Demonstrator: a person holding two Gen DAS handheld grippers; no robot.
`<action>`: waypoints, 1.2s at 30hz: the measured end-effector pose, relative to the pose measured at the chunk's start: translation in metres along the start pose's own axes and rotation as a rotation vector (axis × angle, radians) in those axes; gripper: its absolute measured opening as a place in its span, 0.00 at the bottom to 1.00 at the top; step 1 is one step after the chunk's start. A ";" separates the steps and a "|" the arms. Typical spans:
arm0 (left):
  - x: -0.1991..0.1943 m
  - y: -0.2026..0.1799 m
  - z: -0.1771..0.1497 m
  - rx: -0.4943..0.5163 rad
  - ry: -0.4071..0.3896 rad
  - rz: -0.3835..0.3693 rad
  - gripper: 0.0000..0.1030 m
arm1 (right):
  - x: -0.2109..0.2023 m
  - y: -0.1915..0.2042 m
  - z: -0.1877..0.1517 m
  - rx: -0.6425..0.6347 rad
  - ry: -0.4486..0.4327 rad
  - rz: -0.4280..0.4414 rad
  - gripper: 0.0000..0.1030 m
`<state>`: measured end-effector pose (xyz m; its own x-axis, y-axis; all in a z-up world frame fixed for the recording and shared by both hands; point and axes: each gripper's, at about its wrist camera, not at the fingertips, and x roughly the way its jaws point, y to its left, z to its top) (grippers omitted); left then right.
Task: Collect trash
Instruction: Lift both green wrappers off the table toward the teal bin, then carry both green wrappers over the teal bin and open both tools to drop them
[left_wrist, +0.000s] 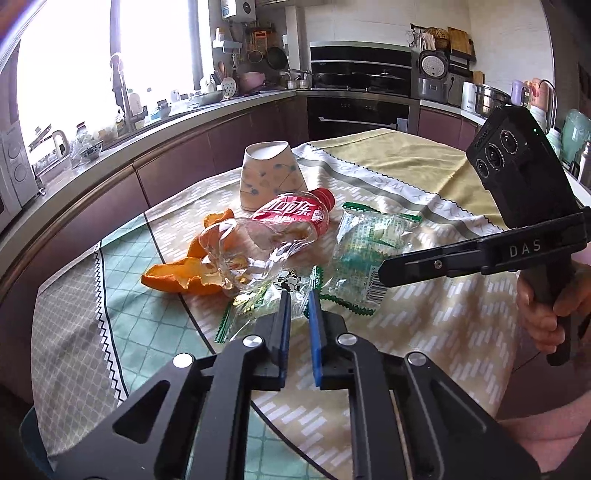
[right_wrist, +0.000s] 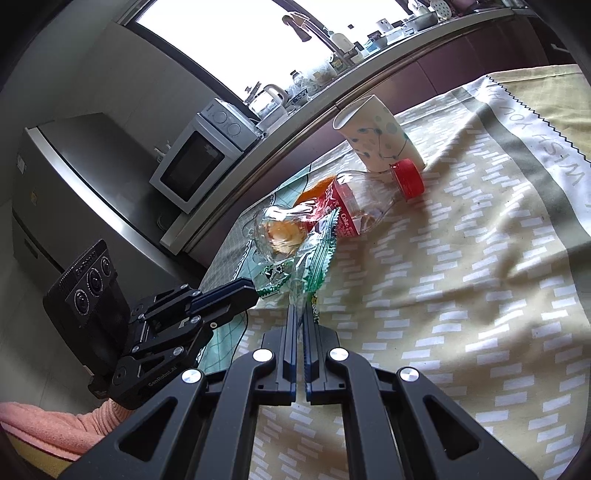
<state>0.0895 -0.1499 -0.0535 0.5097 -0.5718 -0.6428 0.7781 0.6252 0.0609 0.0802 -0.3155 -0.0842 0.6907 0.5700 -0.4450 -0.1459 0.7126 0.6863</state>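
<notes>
Left gripper: blue pads drawn close with a narrow gap left; edge of a clear wrapper with green zigzag trim lying in that gap at the very tips, actual pinch not discernible. Right gripper: pressed together, pinching the near edge of a green snack packet, with the film rising from between the tips. In the left wrist view, the same packet seen just right of the left fingertips, barcode end at the right gripper's tip. Just beyond both wrappers, a crushed plastic bottle with red label and red cap, lying on its side, its base over pieces of orange peel. Behind the bottle, touching its cap end, an upturned paper cup. All on a patterned tablecloth. At the right edge, a hand around the right gripper's handle.
</notes>
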 end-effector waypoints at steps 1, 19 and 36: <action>-0.003 0.001 -0.002 -0.007 -0.003 0.001 0.09 | 0.000 0.001 0.000 -0.001 -0.001 0.001 0.02; -0.092 0.044 -0.039 -0.174 -0.079 0.146 0.09 | 0.022 0.054 0.004 -0.112 0.036 0.082 0.02; -0.177 0.106 -0.089 -0.308 -0.115 0.359 0.09 | 0.105 0.141 0.000 -0.260 0.185 0.223 0.02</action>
<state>0.0492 0.0650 -0.0015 0.7771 -0.3352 -0.5327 0.4094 0.9121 0.0233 0.1322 -0.1559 -0.0340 0.4859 0.7697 -0.4140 -0.4693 0.6294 0.6194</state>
